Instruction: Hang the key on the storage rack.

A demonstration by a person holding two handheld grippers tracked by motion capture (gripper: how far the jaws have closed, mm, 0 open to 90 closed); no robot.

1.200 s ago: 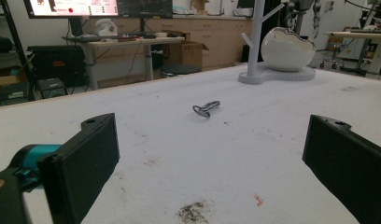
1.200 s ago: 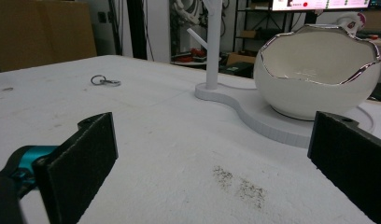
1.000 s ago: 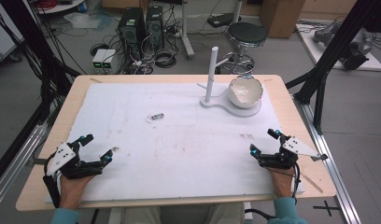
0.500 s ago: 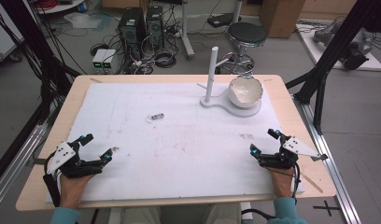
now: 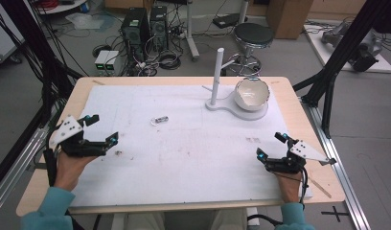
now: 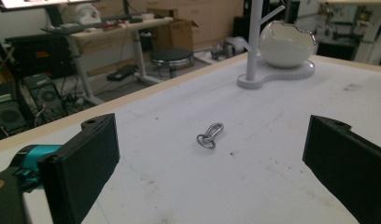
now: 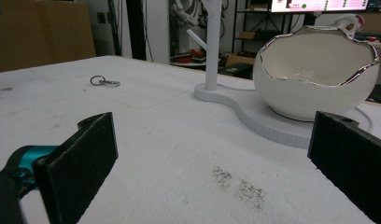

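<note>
A small metal key ring with a clasp [image 5: 159, 120] lies on the white mat, left of centre; it also shows as the key ring [image 6: 210, 136] and, far off, the key ring [image 7: 103, 81]. A white stand [image 5: 215, 76] with a post and side peg shares its base with a white eggshell-shaped bowl [image 5: 252, 94], at the back right. My left gripper [image 5: 102, 128] rests at the table's left, open and empty, its jaws wide apart and pointing toward the key ring. My right gripper [image 5: 270, 145] rests near the front right, open and empty, facing the bowl [image 7: 317, 74].
The white mat [image 5: 193, 143] covers most of the wooden table [image 5: 299, 110]. Dark smudges [image 7: 237, 184] mark the mat ahead of the right gripper. Beyond the far edge stand a stool [image 5: 252, 36], computer towers [image 5: 144, 24] and cables. Black frame posts flank both sides.
The left gripper has shifted slightly; the right gripper and the objects stay where they were.
</note>
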